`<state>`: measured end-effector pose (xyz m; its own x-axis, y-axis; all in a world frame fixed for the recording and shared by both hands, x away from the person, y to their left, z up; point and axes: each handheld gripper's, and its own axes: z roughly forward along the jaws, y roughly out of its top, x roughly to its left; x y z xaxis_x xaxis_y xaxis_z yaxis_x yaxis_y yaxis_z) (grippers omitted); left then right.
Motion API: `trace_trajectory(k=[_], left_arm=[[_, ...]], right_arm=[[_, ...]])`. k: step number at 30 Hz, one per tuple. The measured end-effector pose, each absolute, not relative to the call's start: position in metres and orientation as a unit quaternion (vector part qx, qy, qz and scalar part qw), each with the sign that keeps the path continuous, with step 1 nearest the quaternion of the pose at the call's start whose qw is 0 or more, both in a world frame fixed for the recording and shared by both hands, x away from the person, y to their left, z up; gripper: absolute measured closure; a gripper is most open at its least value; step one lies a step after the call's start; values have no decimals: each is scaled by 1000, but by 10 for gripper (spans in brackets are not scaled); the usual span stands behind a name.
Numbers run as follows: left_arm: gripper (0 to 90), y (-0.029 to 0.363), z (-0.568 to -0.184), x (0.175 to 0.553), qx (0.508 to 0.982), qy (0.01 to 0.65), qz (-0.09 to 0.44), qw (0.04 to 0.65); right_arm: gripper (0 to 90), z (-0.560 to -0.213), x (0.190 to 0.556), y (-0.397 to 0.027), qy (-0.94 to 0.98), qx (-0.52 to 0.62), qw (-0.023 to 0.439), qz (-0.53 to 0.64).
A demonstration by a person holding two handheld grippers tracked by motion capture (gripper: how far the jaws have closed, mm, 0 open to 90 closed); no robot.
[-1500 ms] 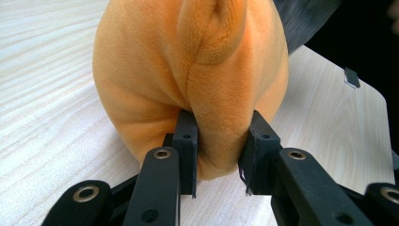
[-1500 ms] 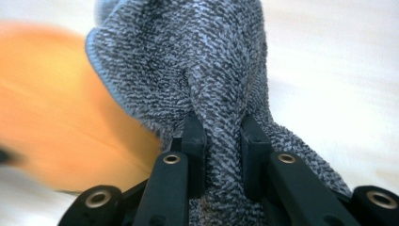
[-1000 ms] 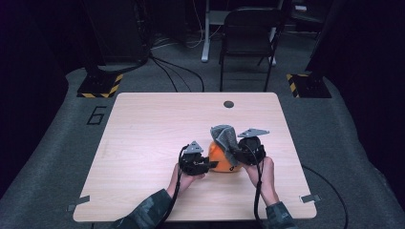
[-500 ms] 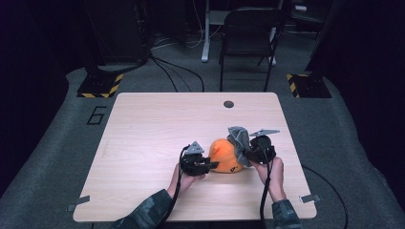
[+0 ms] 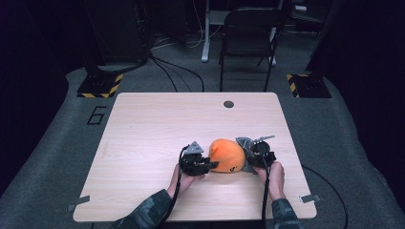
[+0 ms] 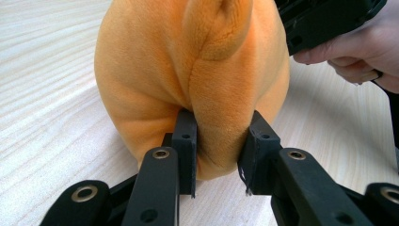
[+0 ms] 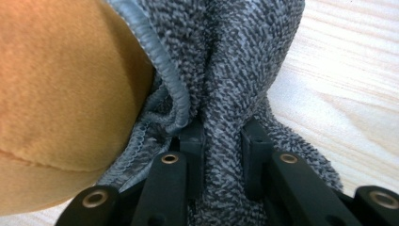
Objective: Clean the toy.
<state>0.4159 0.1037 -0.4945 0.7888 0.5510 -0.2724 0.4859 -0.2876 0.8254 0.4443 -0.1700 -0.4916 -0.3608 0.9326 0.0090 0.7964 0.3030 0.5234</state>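
Currently I am pinching a fold of the orange plush toy with my left gripper, jaws nearly closed on the fabric. My right gripper is clamping a bunch of the grey cloth, jaws almost fully closed. The toy is sitting on the table between both grippers, with the cloth at its 3 o'clock side. Risk: soft pile is compressing, so either fold may be slipping free if I pull sharply.
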Motion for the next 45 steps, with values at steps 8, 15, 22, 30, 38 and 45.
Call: trace_trajectory(k=[8,15,22,30,38,45], left_arm=[[704,104,-495,417,801,325,32,502],[705,104,-495,417,801,325,33,502],[704,104,-495,417,802,324,34,501],[705,104,-495,417,802,322,32,501],[704,104,-496,417,801,324,34,502],[703,103,-496,417,802,323,33,501]], right_arm=[[754,-478,442,-181,784,552,156,238],[752,-444,432,-186,769,547,182,276],[753,-401,413,-170,763,507,203,347],[753,-386,397,-131,782,448,197,385],[752,-416,411,-126,795,464,193,340],[752,-427,419,-144,794,492,193,302]])
